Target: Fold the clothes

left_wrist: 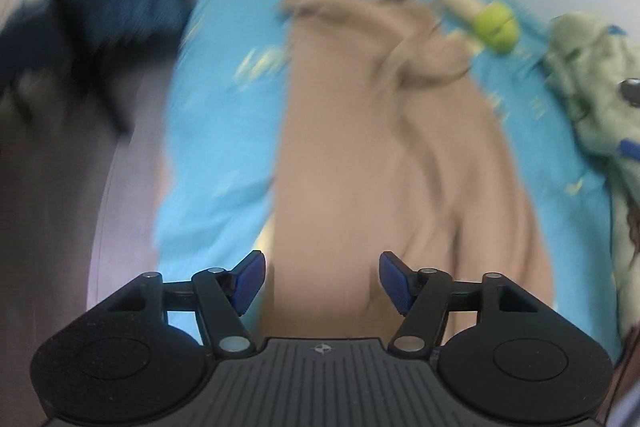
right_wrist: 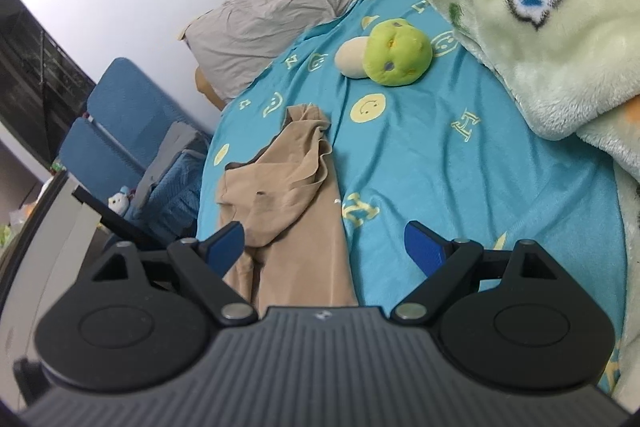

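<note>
Fabric slipping or bunching is the main risk from the left wrist view: the whole picture is smeared, and the left gripper [left_wrist: 321, 281] stands with its jaws moderately wide and nothing between the blue pads [left_wrist: 249, 281], directly over the near end of the tan garment [left_wrist: 360, 155]. If it bites down blind it could, I judge, pinch only the top layer, or catch the turquoise bedsheet [left_wrist: 216, 147] along with the cloth and drag both. The garment runs from just beyond the fingertips away toward the far end of the bed, where it looks rumpled; its left edge lies just right of the left pad, so a grab there may miss the hem altogether. From the right wrist view, which is sharp, the right gripper [right_wrist: 323, 247] is also wide and empty. Here the tan garment [right_wrist: 288, 195] lies near and to the left, its near part passing just right of the left pad [right_wrist: 226, 247] while the right pad hangs over bare bedsheet [right_wrist: 440, 167]. The crumpled far end points toward a green plush toy [right_wrist: 398, 57] and a fleece blanket [right_wrist: 540, 27] on the right, well apart from it. A fold swept far or right could snag on those.
</note>
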